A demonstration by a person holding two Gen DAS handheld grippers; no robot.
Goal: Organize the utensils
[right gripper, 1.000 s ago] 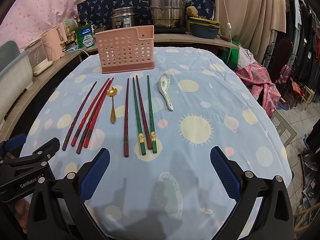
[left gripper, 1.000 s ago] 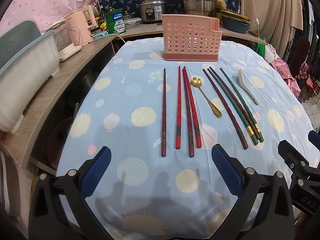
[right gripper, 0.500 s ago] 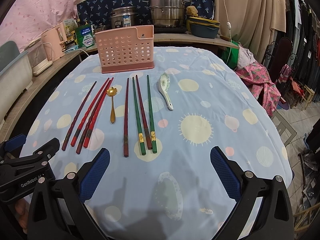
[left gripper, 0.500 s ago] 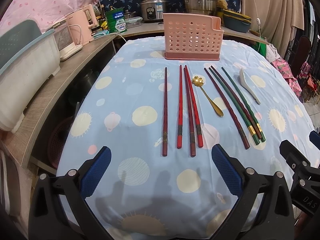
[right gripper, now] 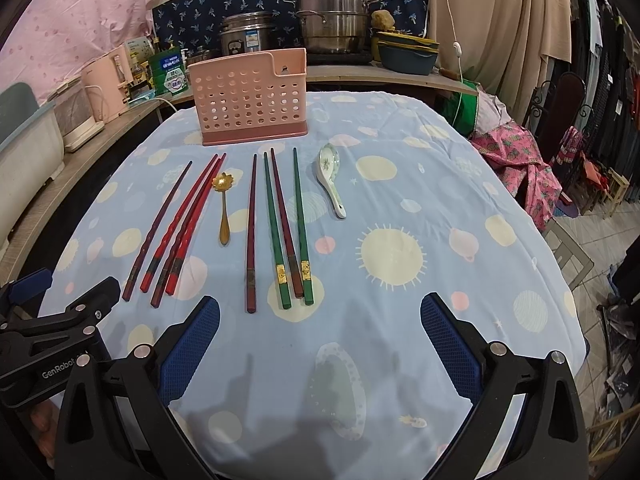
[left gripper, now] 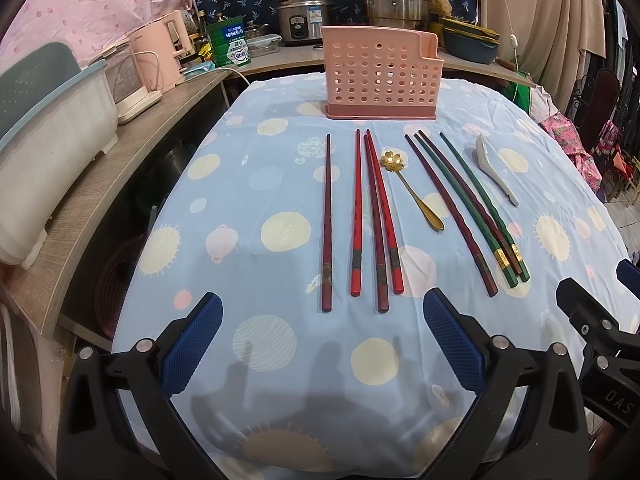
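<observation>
Blue pads line both grippers, and both sets of jaws stand spread wide with nothing between them. From its own camera the left gripper (left gripper: 320,344) hangs low over the near edge of the table (left gripper: 280,360), fingers pointing toward the far side and level with each other, just short of the butt ends of the red chopsticks (left gripper: 356,216). The right gripper (right gripper: 320,344) sits in the same pose beside it, aimed a little right of the green chopsticks (right gripper: 298,224); its black frame shows at the right edge of the left view, and the left one's frame at the left edge of the right view. No hand can be made out clearly

All utensils lie flat on the spotted cloth in a row, tips toward the holder (left gripper: 382,76), which stands upright at the far end, apart from them. From left: 1 dark chopstick (left gripper: 327,220) alone, then 3 close together, the gold spoon (left gripper: 414,192) with its flower bowl far, 4 more chopsticks of which 2 are green with gold bands, and the white spoon (left gripper: 494,168) at the far right. Pots stand on the counter behind
</observation>
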